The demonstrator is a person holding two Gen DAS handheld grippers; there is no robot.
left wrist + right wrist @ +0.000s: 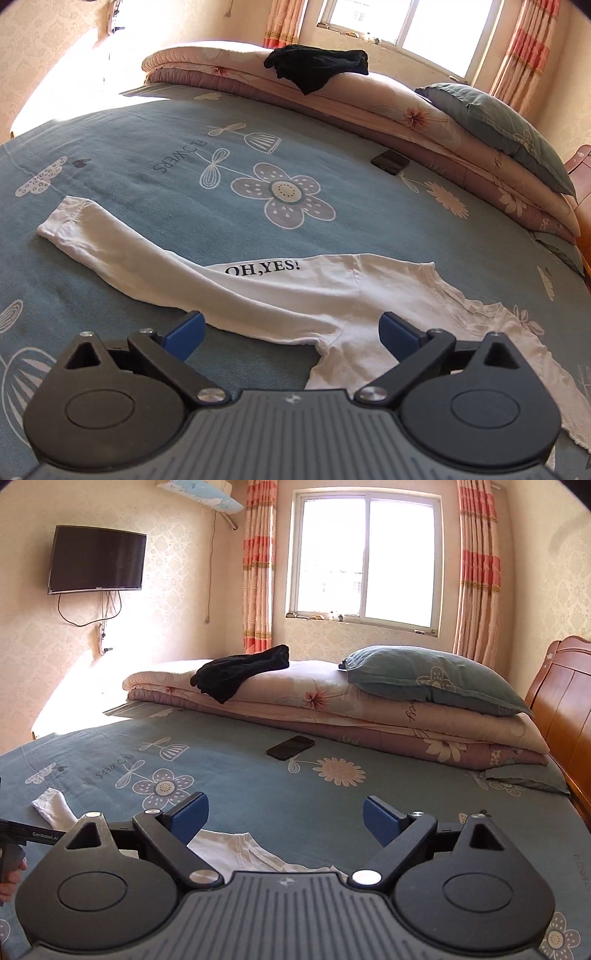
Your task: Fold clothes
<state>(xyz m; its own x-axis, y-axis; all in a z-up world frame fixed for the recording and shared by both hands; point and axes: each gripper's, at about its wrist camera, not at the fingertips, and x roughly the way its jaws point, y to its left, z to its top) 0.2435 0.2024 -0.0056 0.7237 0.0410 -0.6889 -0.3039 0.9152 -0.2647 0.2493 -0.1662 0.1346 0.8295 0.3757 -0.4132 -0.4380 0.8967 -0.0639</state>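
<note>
A white long-sleeved shirt [332, 295] printed "OH,YES!" lies on the blue flowered bedsheet [147, 147], one sleeve stretched out to the left. My left gripper [291, 330] hangs just above the shirt near its armpit, jaws wide open, nothing between the blue pads. In the right wrist view the shirt [236, 853] shows only partly under my right gripper [284, 819], which is raised over the bed and open with nothing in it. The sleeve cuff [50, 806] lies at the left. The left tool's body and a hand [11, 871] show at the left edge.
A black garment [240, 670] lies on folded floral quilts [332, 709] at the far side, with a blue pillow [432, 679] on top. A black phone [290, 747] rests on the sheet. A wooden headboard [561, 716] stands at the right; a window and a wall television lie beyond.
</note>
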